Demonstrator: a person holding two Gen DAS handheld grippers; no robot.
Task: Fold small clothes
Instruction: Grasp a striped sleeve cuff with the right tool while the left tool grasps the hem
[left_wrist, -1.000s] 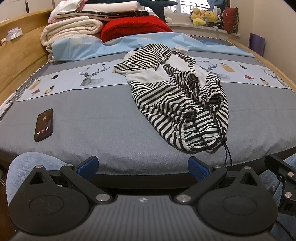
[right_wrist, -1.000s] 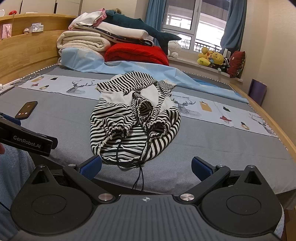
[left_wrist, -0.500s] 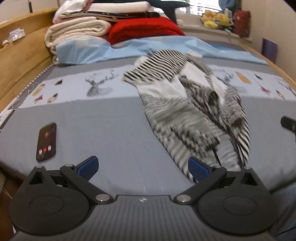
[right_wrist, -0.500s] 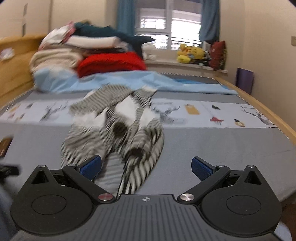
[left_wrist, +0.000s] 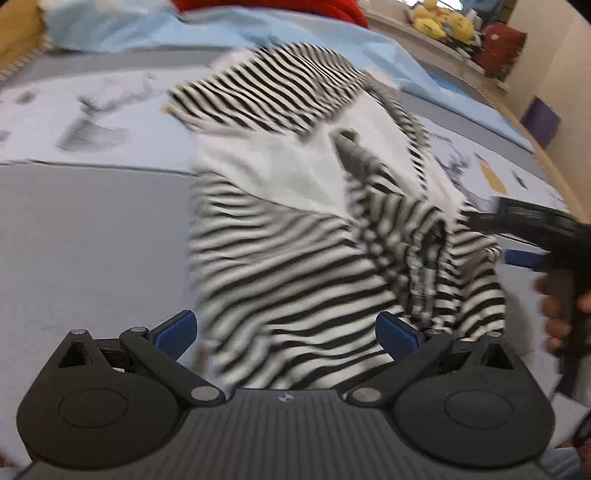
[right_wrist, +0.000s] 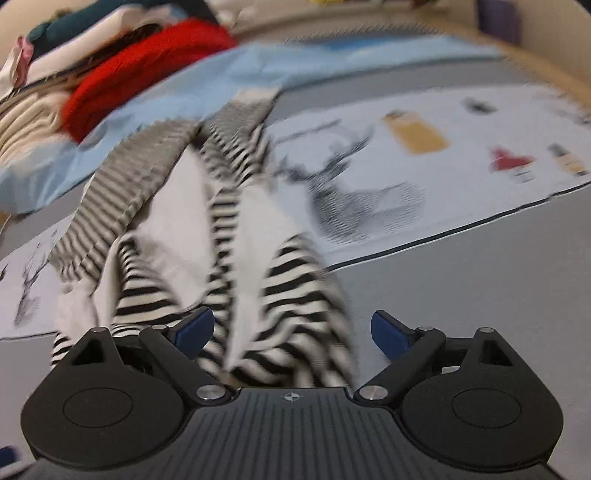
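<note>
Striped garment (left_wrist: 314, 236) lies crumpled on the grey bed cover (left_wrist: 92, 240), its far end reaching onto the pale printed band (right_wrist: 424, 177) that crosses the bed. We note black-and-white stripes with plain white panels; both views are blurred, so finer detail cannot be read.

We find the left gripper (left_wrist: 284, 332) low over the garment's near left part, its blue fingers (left_wrist: 173, 330) spread wide apart with striped cloth showing between them. Whether they touch the cloth cannot be told.

We find the right gripper (right_wrist: 291, 332) over the garment's near right part, its fingers (right_wrist: 391, 332) likewise wide apart, striped cloth between them and bare grey cover just to the right. In the left view the right gripper's black body (left_wrist: 535, 225) sits at the garment's right edge, held by a hand (left_wrist: 561, 306).

At the far end we record a light blue sheet (right_wrist: 221, 85), a red blanket (right_wrist: 147, 70) and folded bedding (right_wrist: 29, 122). Plush toys (left_wrist: 439, 22) sit far right.
</note>
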